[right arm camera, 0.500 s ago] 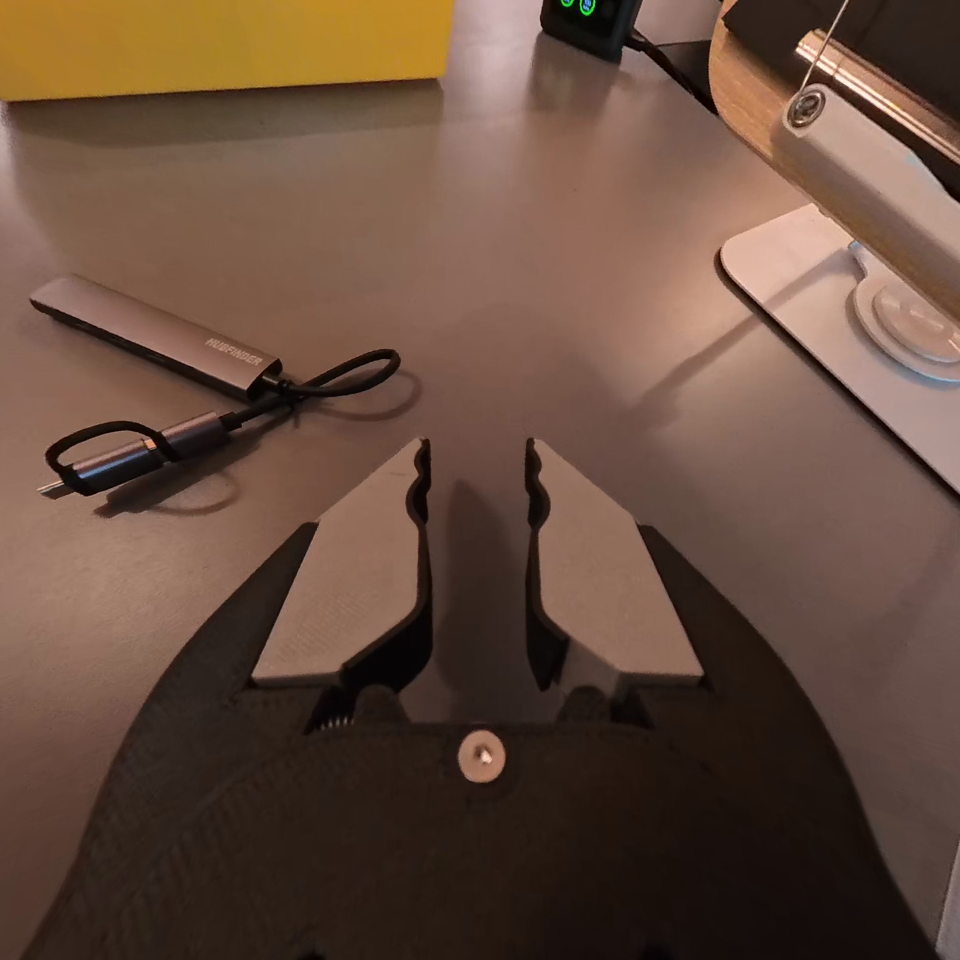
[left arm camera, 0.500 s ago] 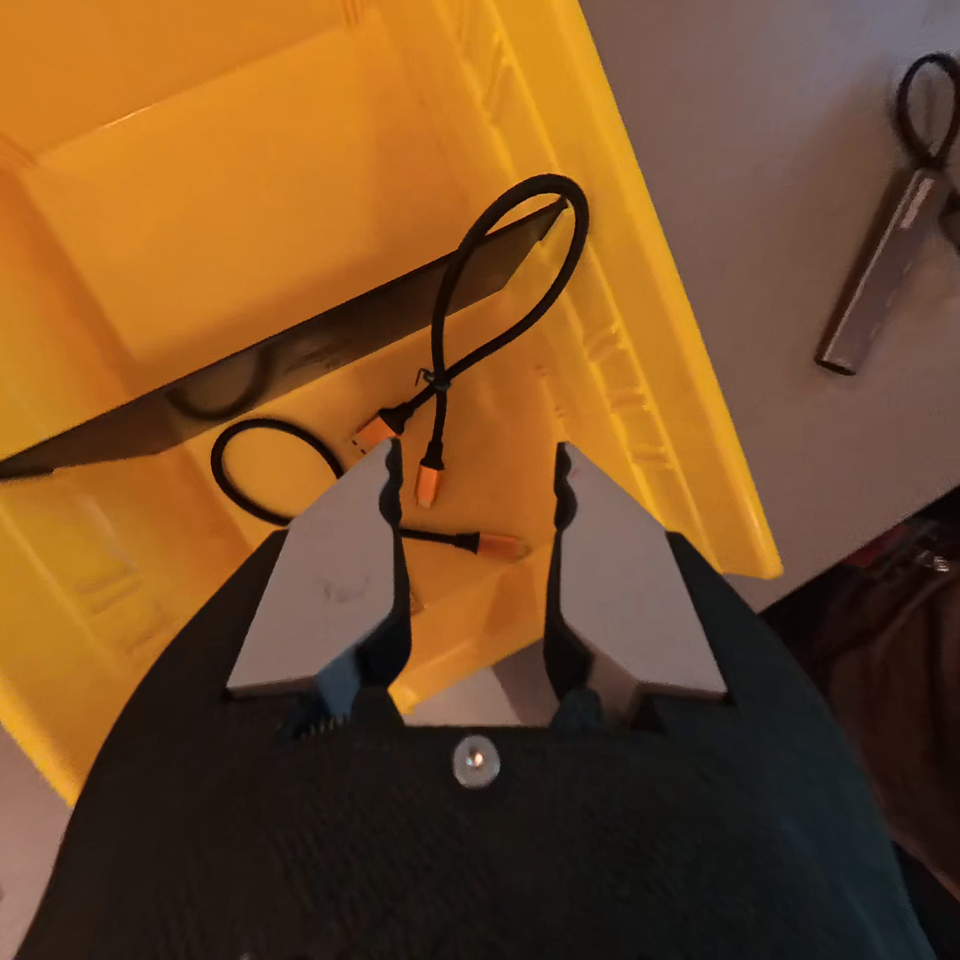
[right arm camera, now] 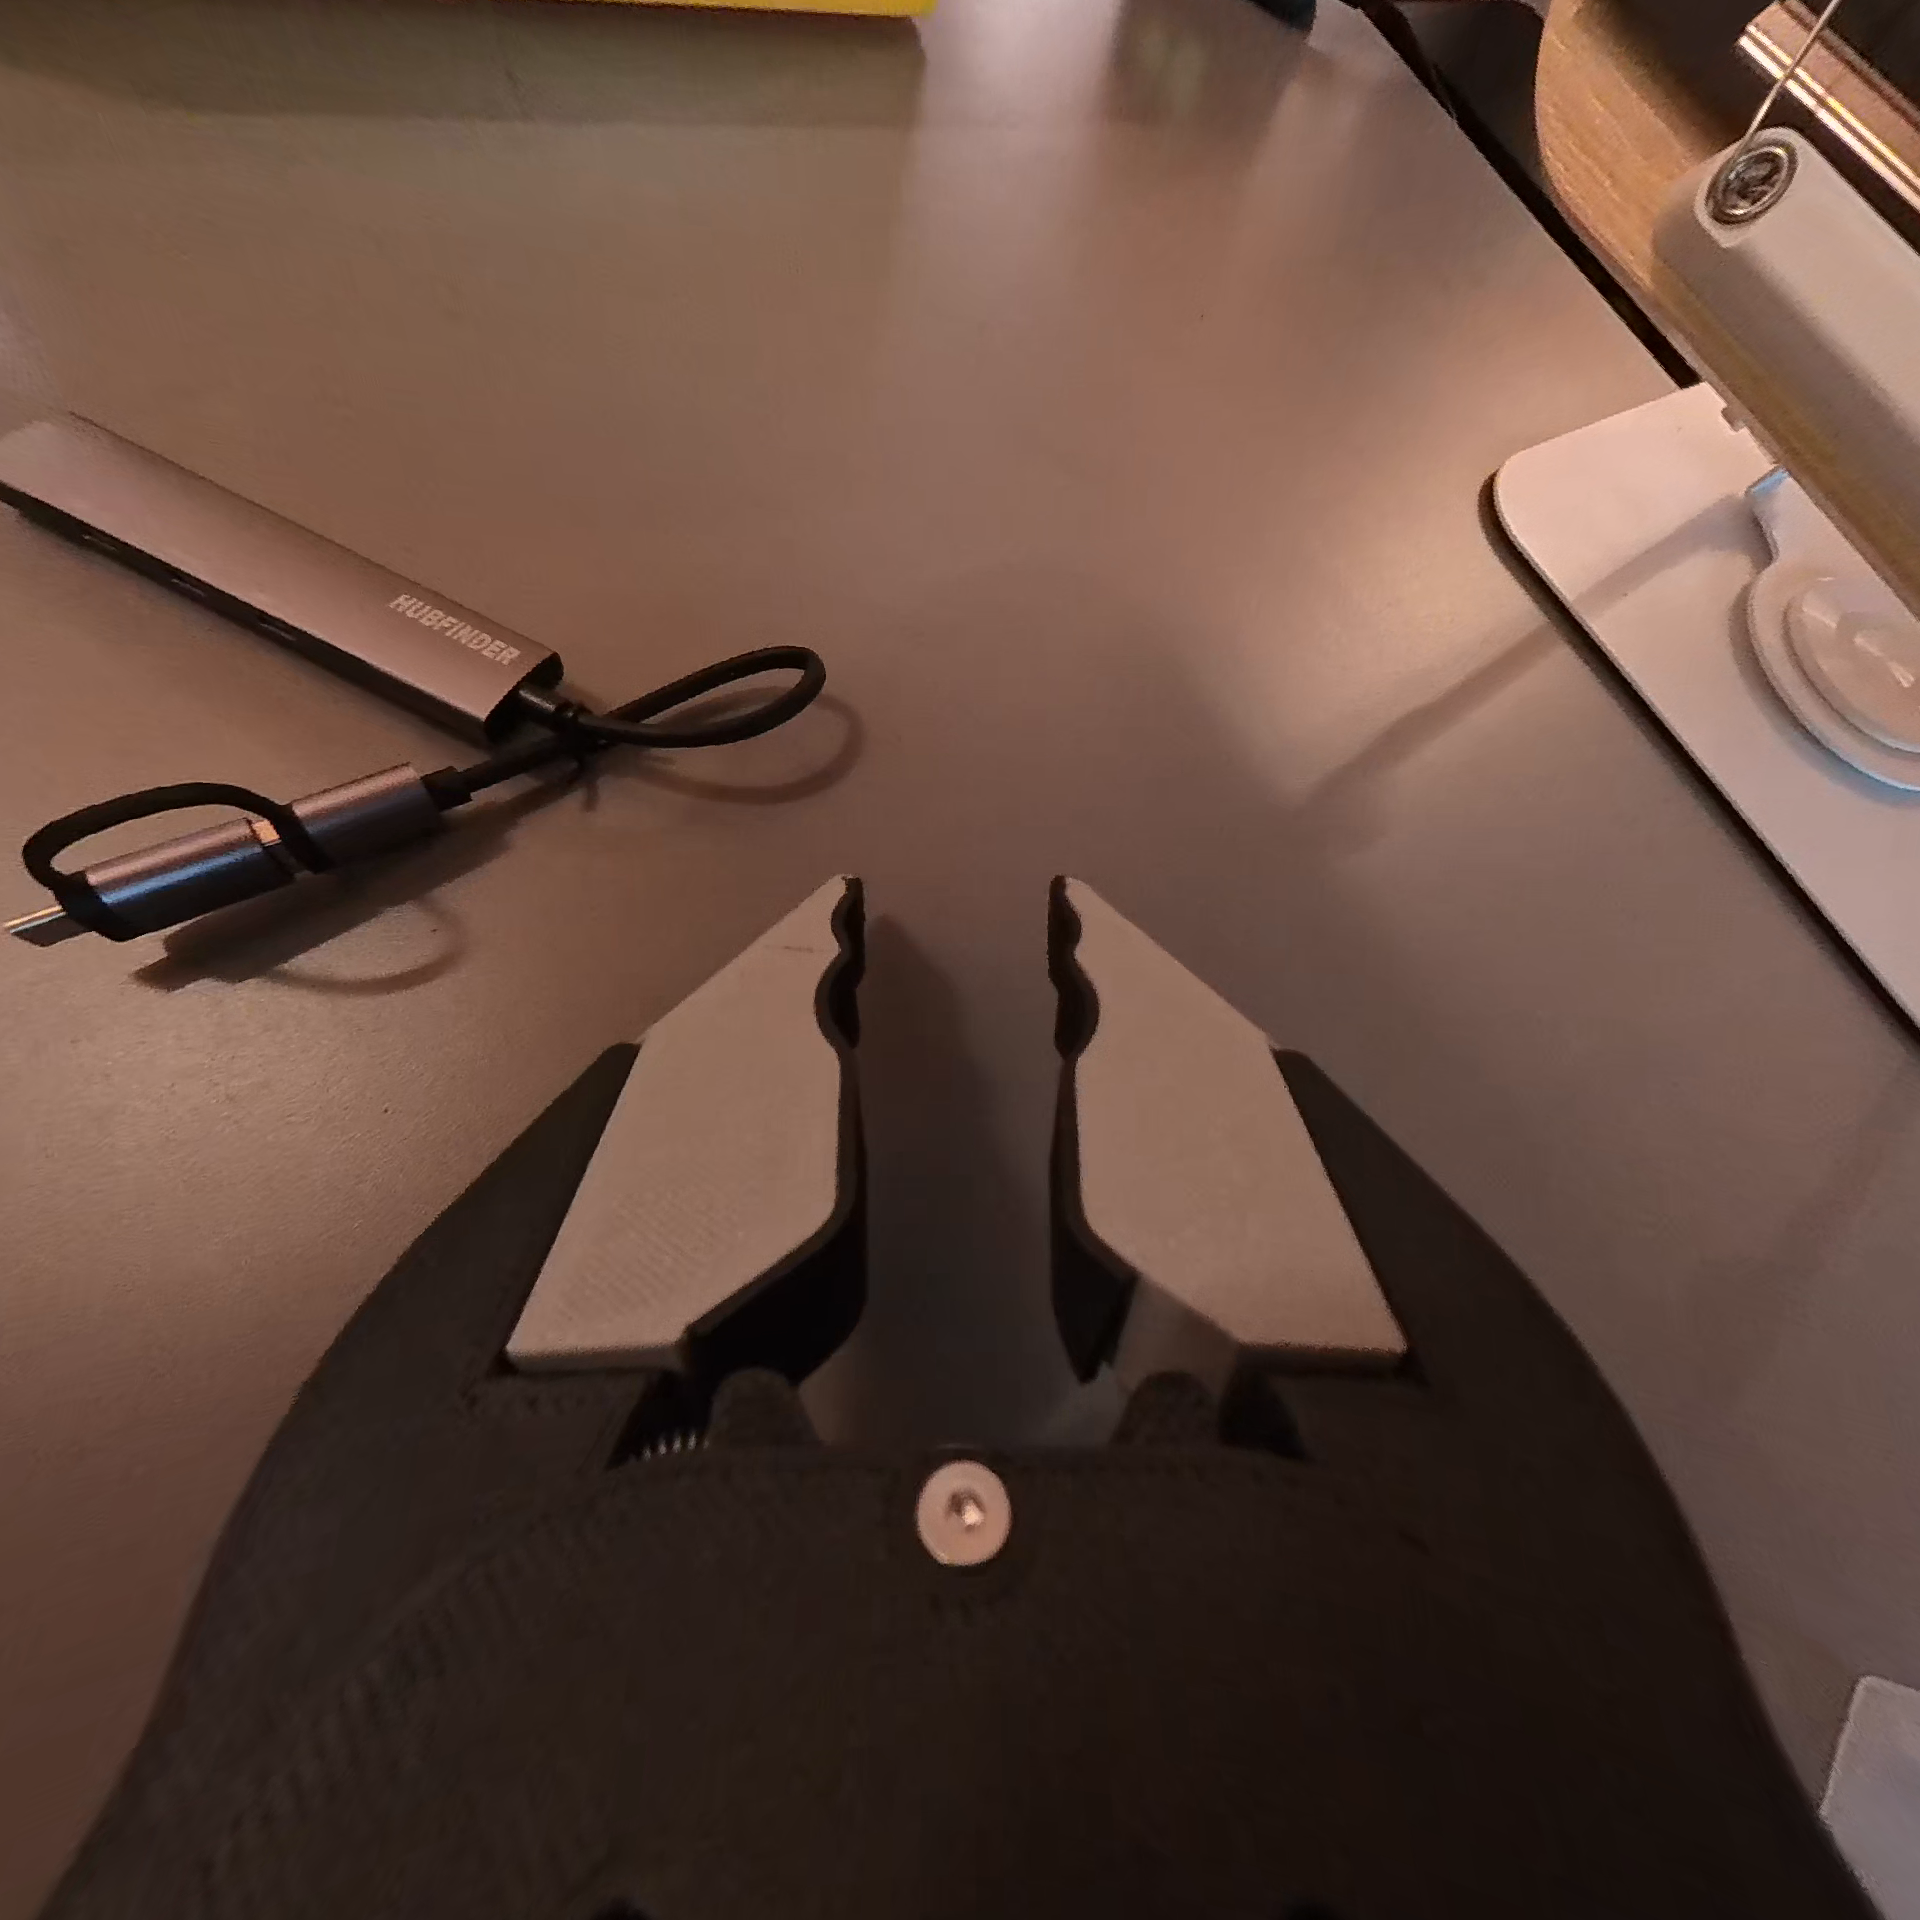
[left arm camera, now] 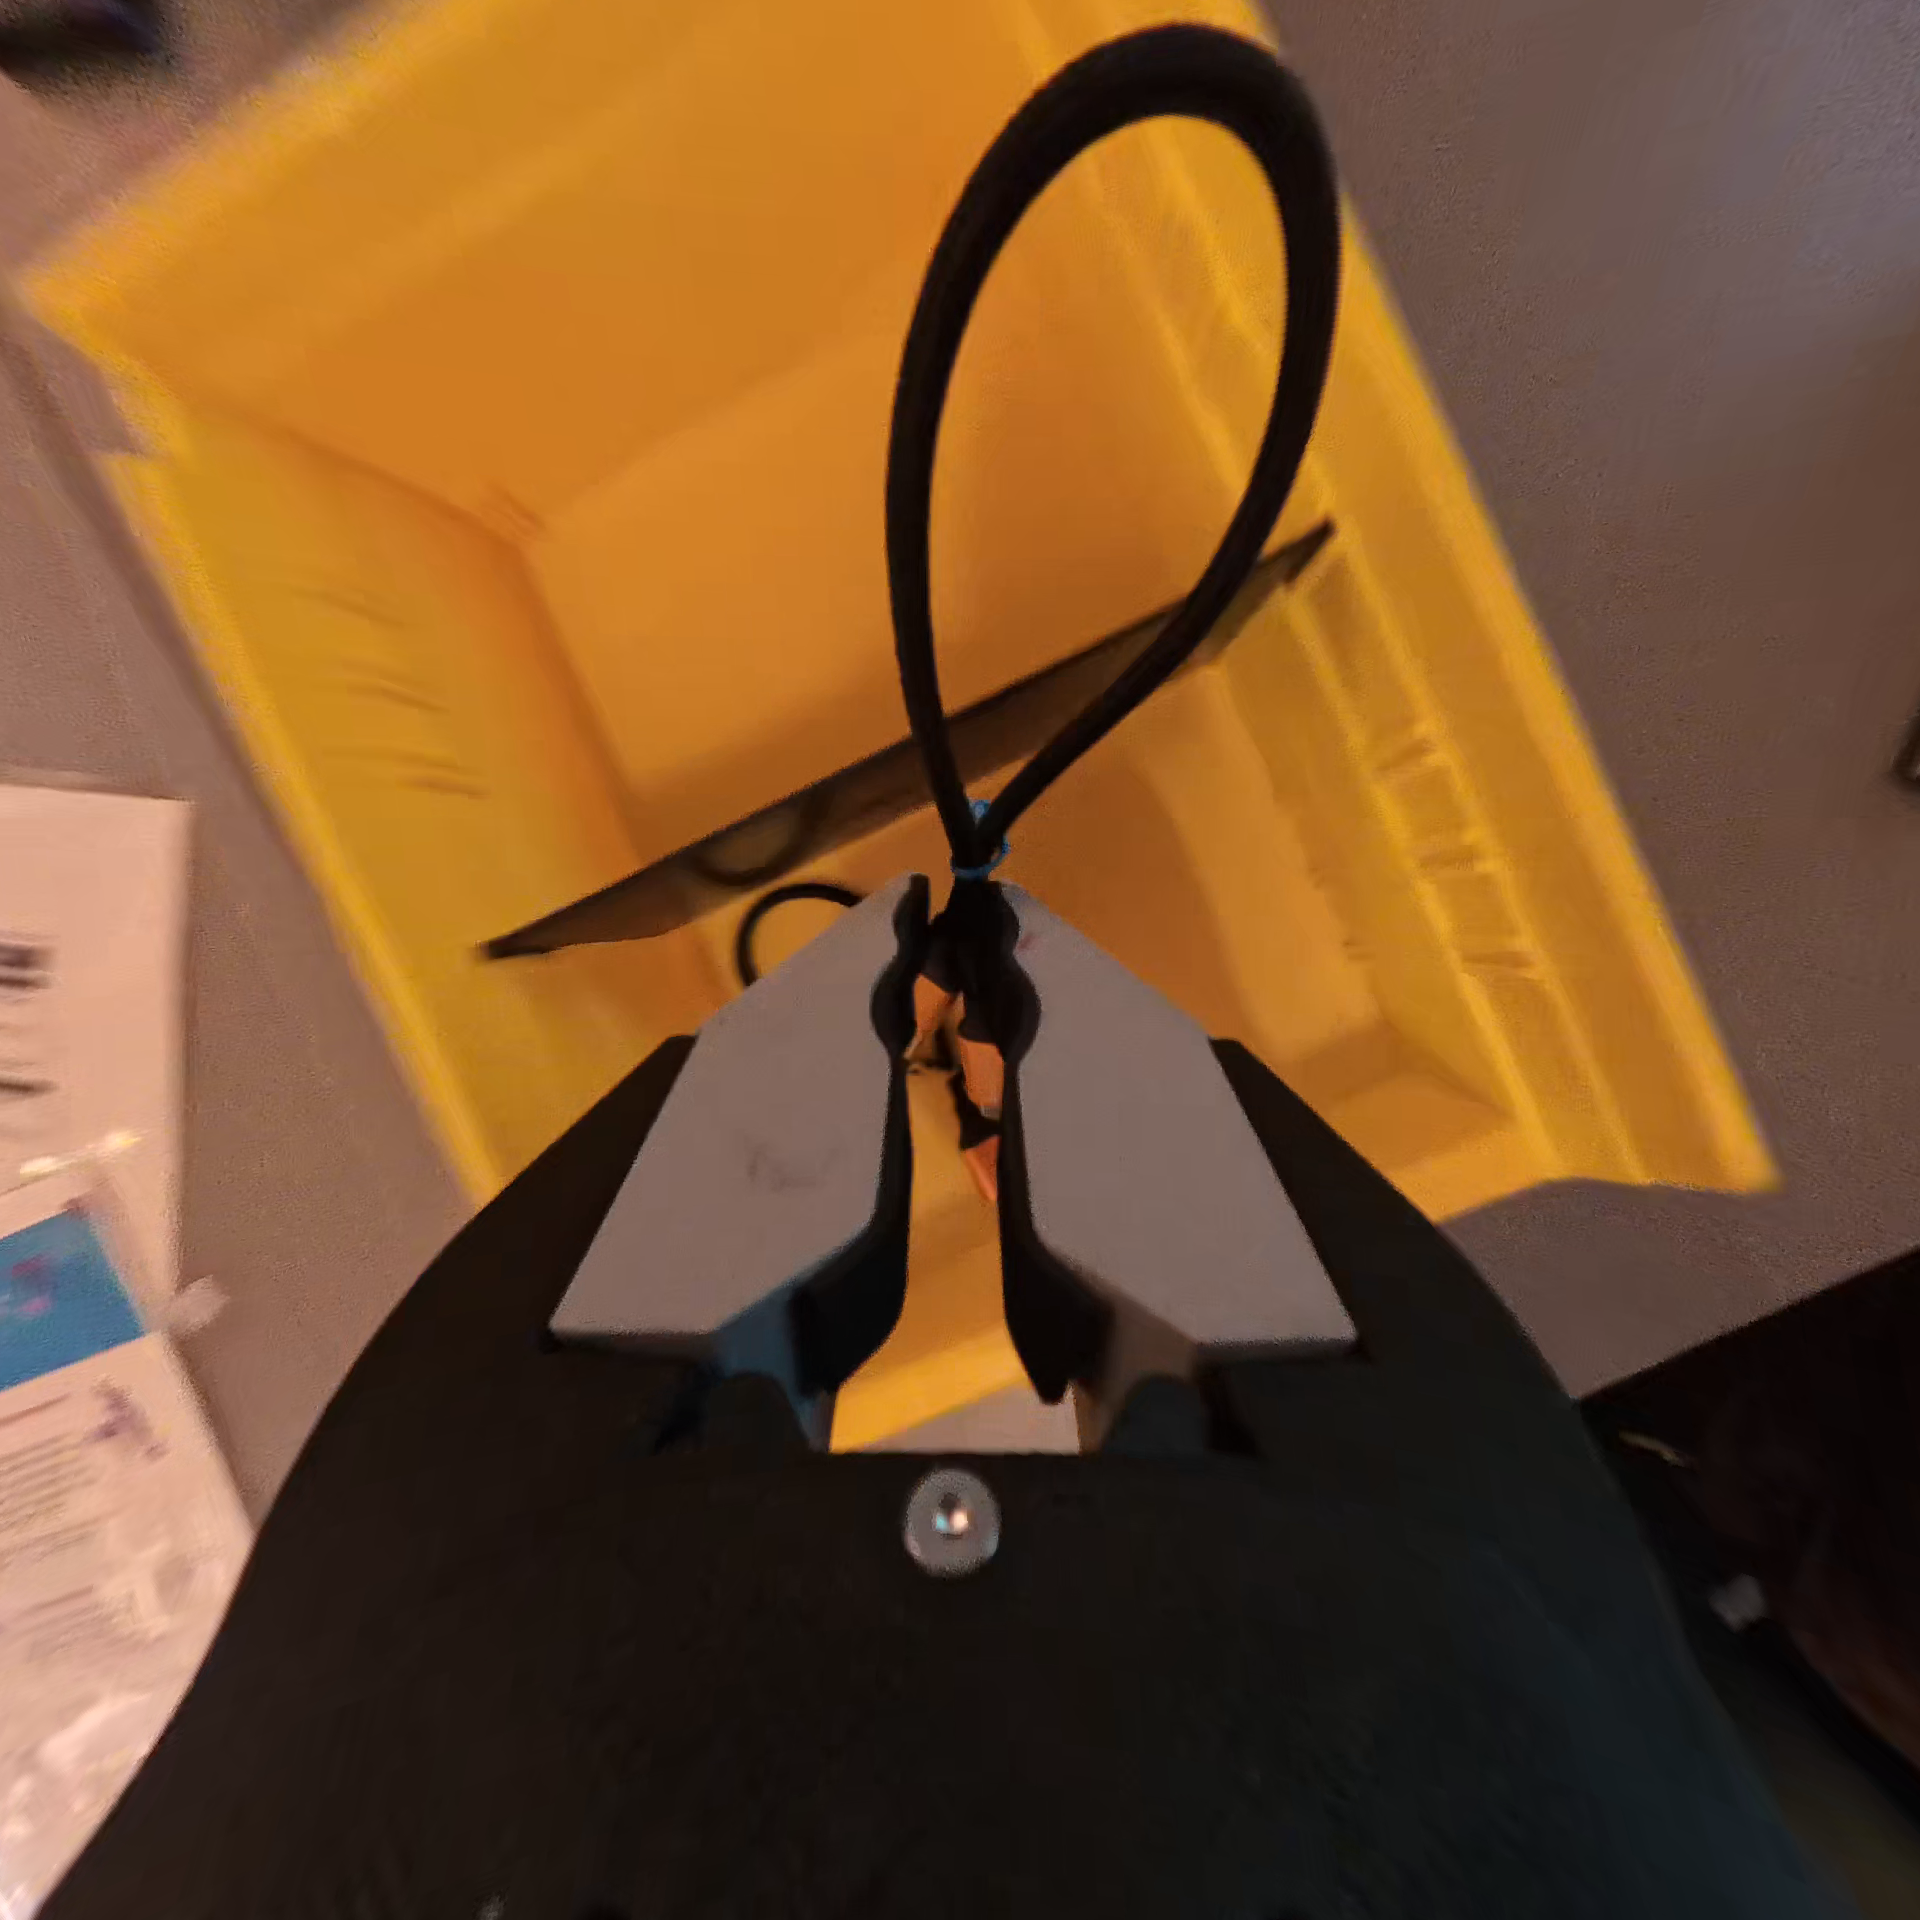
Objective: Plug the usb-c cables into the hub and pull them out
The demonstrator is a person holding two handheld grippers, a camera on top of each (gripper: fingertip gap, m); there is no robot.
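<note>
The left tongs [left arm camera: 961,904] are pinched nearly together on a short black braided cable [left arm camera: 1107,343], gripping it just below the small blue tie where its two ends are bound. The loop stands up and away from the tips. The orange plugs [left arm camera: 977,1081] point back between the fingers toward the handle, so the connectors face away from anything ahead. Beneath is a yellow bin [left arm camera: 416,436] with a dark divider [left arm camera: 1081,717] and a second coil of black cable [left arm camera: 769,920] partly hidden behind the fingers.

The right tongs [right arm camera: 954,904] hang with their fingers parted, holding nothing, low over the grey table [right arm camera: 1039,436].

The slim grey hub [right arm camera: 281,587] lies flat on that table, ahead of and to the left of the right tongs, apart from them. Its long axis runs diagonally, from far left to nearer centre, and its own short lead [right arm camera: 717,701] loops off the near end to a grey adapter [right arm camera: 208,868]. A row of ports seems to show along the left-facing long edge, though too dark to be sure.

The right tongs are likely the nearer to the hub, well placed to steady it. The cable probably needs regripping so a plug leads.
</note>
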